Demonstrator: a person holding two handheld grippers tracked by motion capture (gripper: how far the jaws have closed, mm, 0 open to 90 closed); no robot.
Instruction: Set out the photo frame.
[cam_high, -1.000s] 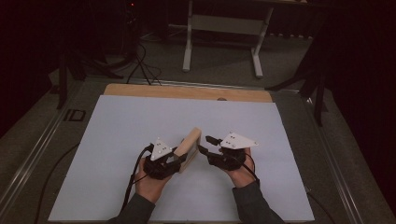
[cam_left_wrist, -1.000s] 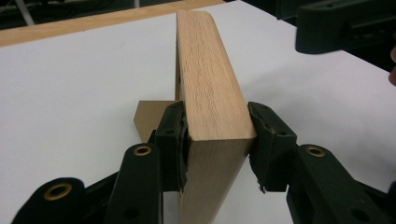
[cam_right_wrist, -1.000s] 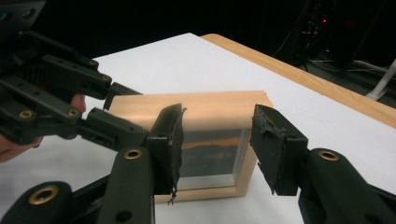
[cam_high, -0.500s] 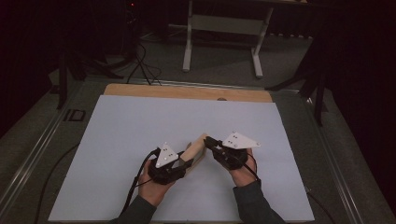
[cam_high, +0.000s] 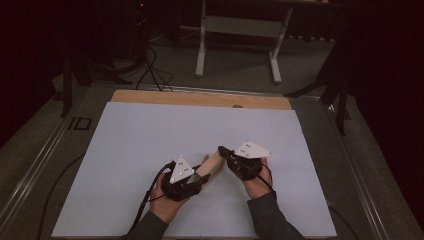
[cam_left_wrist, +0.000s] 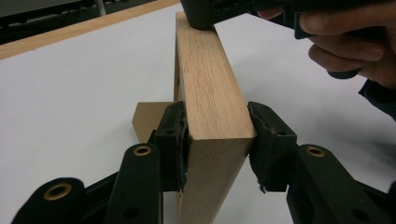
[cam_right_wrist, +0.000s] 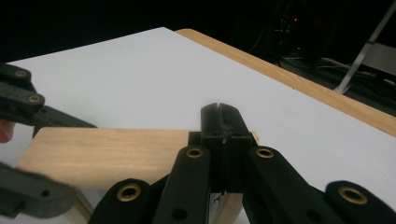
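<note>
A pale wooden block (cam_left_wrist: 205, 84) stands on edge, with my left gripper (cam_left_wrist: 215, 135) shut across its near end, one pad on each broad face. In the high view the block (cam_high: 212, 165) lies between the two hands, above the white sheet (cam_high: 150, 140). My right gripper (cam_right_wrist: 219, 123) has just been closing; its pads now meet with nothing visible between them. Its tips rest on the far end of the block (cam_right_wrist: 107, 149), which the left gripper view also shows under the right gripper (cam_left_wrist: 205, 14). A smaller wooden piece (cam_left_wrist: 147, 119) juts out behind the block.
The white sheet covers a wooden table whose bare far edge (cam_high: 200, 99) shows. Beyond it a metal stand (cam_high: 235, 30) and cables (cam_high: 150, 65) sit on the dark floor. Open sheet lies to the left, right and far side of the hands.
The left gripper has shifted slightly toward the right hand and the block has tipped lower. The right gripper's jaws have closed together at the block's far end.
</note>
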